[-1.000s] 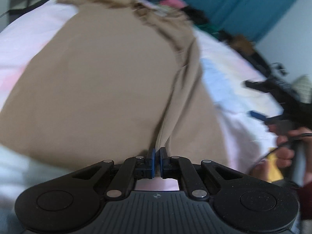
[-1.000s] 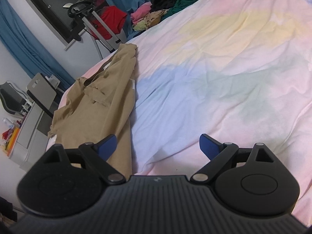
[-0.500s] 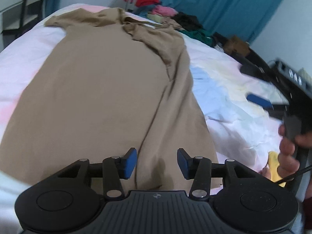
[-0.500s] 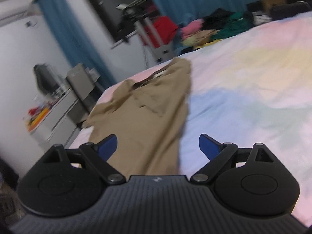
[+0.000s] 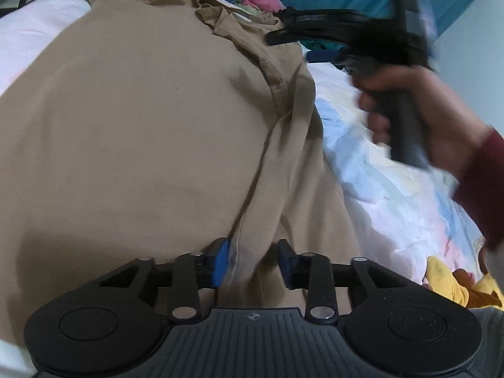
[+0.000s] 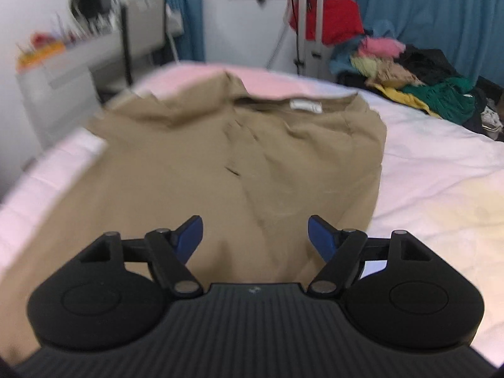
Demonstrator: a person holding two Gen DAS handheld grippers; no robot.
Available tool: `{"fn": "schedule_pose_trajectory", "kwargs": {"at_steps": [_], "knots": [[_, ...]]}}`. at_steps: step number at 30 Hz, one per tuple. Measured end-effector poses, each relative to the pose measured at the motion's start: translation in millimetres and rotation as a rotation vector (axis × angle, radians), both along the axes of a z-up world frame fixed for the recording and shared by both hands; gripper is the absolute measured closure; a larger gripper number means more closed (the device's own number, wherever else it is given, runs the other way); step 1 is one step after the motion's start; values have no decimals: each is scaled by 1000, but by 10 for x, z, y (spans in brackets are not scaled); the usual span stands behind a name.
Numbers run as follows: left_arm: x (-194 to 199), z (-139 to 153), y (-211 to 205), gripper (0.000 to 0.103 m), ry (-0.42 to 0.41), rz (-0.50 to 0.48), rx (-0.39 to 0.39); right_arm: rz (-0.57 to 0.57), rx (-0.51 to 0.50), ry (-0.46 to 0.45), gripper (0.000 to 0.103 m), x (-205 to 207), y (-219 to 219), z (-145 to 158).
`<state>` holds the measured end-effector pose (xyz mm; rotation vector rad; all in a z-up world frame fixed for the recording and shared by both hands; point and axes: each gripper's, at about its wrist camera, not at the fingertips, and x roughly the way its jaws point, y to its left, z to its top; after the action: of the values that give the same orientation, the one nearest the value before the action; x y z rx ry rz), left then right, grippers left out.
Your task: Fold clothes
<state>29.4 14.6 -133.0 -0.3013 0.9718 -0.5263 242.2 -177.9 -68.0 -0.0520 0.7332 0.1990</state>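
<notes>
Tan shirt (image 5: pixel 151 132) flat on the bed (image 6: pixel 441 170), long axis running hem-near to collar-far; left gripper (image 5: pixel 252 261), jaws apart, straddles the folded edge at the hem, right gripper (image 6: pixel 255 236), also apart, hovers mid-shirt.

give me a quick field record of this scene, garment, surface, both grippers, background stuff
garment: tan t-shirt, spread on the bed, collar and white label at the far end, right side folded inward
surface: bed sheet, pastel pink, white and yellow patches
left gripper: open, low over the shirt's near hem, fold edge between its fingers
right gripper: open, above the shirt, holding nothing
background: pile of clothes at the bed's far right, blue curtains
fold state: partly folded, not finished
</notes>
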Motion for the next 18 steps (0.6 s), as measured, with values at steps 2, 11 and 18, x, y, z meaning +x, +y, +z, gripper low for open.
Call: {"fn": "schedule_pose_trajectory", "kwargs": {"at_steps": [2, 11, 18], "knots": [[40, -53, 31, 87, 9, -2, -19, -16, -55, 29, 28, 254, 76, -160], [59, -109, 87, 100, -11, -21, -74, -74, -58, 7, 94, 724, 120, -411], [-138, 24, 176, 100, -97, 35, -92, -78, 136, -144, 94, 774, 74, -33]]}}
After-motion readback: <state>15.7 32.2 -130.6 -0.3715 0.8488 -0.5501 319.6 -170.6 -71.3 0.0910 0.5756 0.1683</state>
